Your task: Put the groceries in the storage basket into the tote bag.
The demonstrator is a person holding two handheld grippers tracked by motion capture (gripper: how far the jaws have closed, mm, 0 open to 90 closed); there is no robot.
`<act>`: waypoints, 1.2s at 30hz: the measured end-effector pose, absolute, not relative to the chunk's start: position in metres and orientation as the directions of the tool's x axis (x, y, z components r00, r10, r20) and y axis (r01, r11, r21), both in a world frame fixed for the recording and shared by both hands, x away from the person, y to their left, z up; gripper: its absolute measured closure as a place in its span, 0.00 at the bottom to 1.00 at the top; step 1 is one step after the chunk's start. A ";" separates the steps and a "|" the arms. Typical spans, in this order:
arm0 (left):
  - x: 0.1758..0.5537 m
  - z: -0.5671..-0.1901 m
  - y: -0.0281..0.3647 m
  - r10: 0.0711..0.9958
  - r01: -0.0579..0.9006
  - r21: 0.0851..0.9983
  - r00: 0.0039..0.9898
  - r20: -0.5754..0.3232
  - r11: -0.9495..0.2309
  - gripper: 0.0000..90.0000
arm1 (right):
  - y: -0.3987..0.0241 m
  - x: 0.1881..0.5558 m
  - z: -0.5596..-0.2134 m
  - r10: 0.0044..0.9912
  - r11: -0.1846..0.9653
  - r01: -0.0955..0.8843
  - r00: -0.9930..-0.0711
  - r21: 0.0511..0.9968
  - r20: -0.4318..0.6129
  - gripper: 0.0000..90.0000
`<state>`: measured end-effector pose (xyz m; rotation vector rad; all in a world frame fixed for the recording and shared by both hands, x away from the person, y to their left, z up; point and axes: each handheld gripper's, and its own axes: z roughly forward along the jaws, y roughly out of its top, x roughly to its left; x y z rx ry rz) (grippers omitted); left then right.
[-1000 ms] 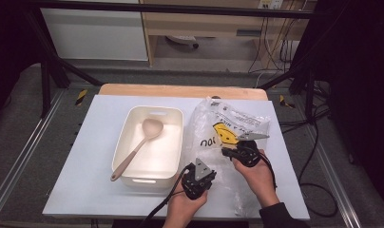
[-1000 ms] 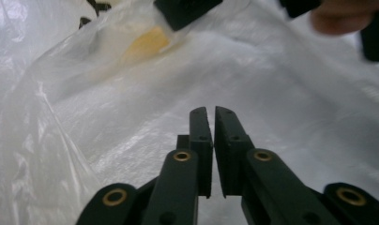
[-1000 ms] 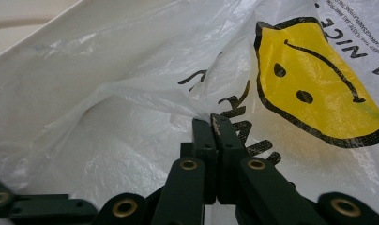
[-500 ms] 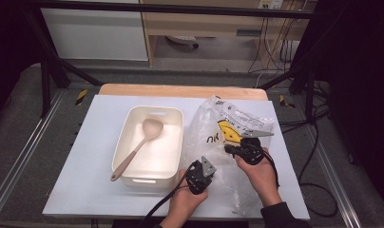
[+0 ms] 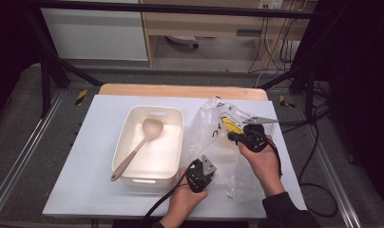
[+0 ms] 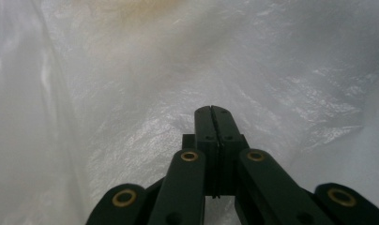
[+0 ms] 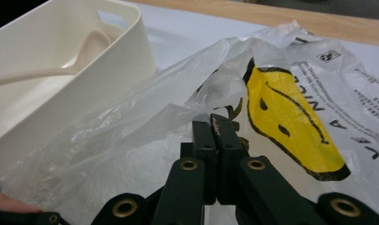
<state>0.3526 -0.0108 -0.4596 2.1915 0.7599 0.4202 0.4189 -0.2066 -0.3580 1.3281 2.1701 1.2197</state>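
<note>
White surface with a wooden far edge carries a bin (image 5: 152, 142) holding a spoon (image 5: 138, 147) at left; a clear bag (image 5: 214, 137) with a yellow print lies just right of it. Both tools pinch the bag's film – the left tool (image 5: 199, 173) at the near edge, the right tool (image 5: 244, 137) farther along, lifted. The step looks like opening the bag's mouth; next the two layers must be drawn apart. Whether each tool grips one layer or both is hard to make out.
</note>
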 end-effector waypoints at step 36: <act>0.355 -0.457 -0.013 0.616 0.366 0.742 0.784 0.079 -0.561 1.00 | -0.229 0.428 -0.277 0.870 0.171 0.506 -0.480 0.845 0.111 1.00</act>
